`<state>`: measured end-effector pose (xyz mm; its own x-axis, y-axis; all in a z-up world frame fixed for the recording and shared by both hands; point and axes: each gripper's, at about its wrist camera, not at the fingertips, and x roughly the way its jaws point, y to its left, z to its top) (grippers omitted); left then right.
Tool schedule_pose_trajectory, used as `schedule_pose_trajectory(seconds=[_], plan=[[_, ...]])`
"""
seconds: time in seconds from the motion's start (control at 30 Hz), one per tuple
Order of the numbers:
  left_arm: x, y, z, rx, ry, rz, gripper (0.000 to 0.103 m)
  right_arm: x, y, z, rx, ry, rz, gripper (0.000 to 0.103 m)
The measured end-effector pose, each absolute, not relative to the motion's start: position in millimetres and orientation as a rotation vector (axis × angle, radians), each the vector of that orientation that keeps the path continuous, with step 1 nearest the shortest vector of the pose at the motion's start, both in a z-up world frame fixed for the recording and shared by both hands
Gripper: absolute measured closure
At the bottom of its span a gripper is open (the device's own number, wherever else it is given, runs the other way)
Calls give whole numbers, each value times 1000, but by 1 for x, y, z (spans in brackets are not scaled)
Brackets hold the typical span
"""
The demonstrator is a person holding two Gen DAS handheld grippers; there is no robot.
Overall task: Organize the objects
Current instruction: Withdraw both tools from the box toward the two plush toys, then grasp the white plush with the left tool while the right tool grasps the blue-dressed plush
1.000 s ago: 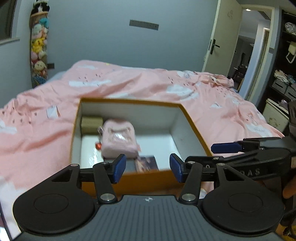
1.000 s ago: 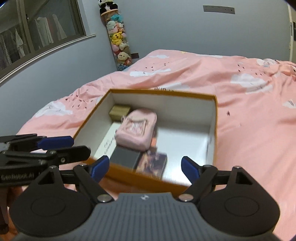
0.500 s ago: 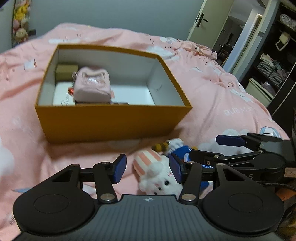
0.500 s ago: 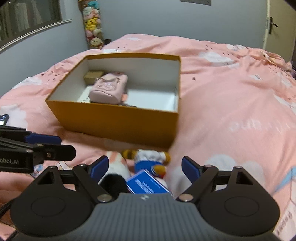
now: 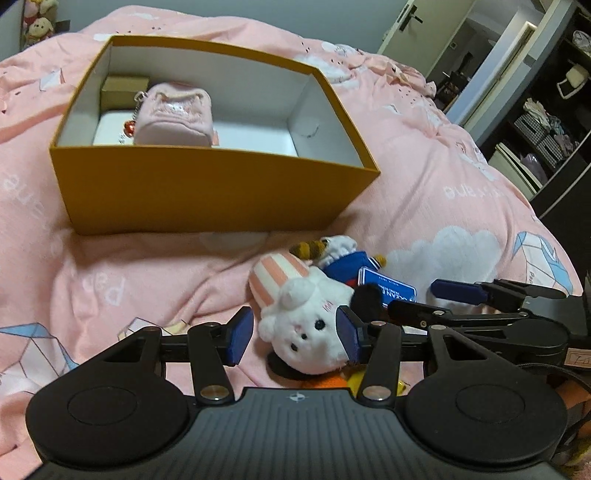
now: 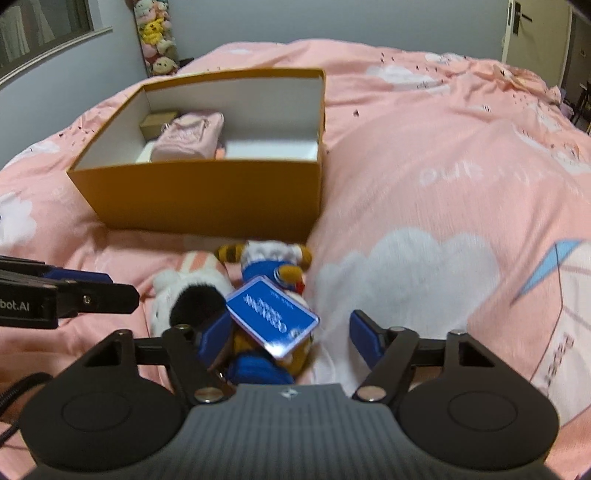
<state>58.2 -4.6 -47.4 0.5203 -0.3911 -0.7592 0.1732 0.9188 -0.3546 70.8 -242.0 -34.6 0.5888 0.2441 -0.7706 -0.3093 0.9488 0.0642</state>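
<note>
An open orange box (image 5: 207, 188) (image 6: 207, 199) sits on the pink bed and holds a pink pouch (image 5: 173, 114) (image 6: 188, 136) and a small tan box (image 5: 123, 86). In front of it lie a white bunny plush (image 5: 306, 314) (image 6: 188, 291) and a tiger plush in blue (image 5: 343, 258) (image 6: 269, 266) with a blue tag (image 6: 271, 317). My left gripper (image 5: 293, 338) is open, its fingers on either side of the bunny's head. My right gripper (image 6: 290, 341) is open, low over the tiger plush and its tag.
The pink bedcover (image 6: 443, 155) spreads all around. Shelves with baskets (image 5: 543, 122) and an open door (image 5: 406, 26) stand to the right. A column of plush toys (image 6: 157, 33) hangs in the far corner by the window.
Both grippers have pulled back from over the box and dropped low to the plush toys in front of it. Both stay open.
</note>
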Motion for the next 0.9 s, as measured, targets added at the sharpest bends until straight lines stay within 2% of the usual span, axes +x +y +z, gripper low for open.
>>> schedule_pose_trajectory(seconds=[0.4, 0.9], plan=[[64, -6, -57, -313, 1017, -366, 44, 78, -245, -54, -52, 992, 329, 52], [98, -27, -79, -376, 1134, -346, 22, 83, -241, -63, -60, 1031, 370, 52]])
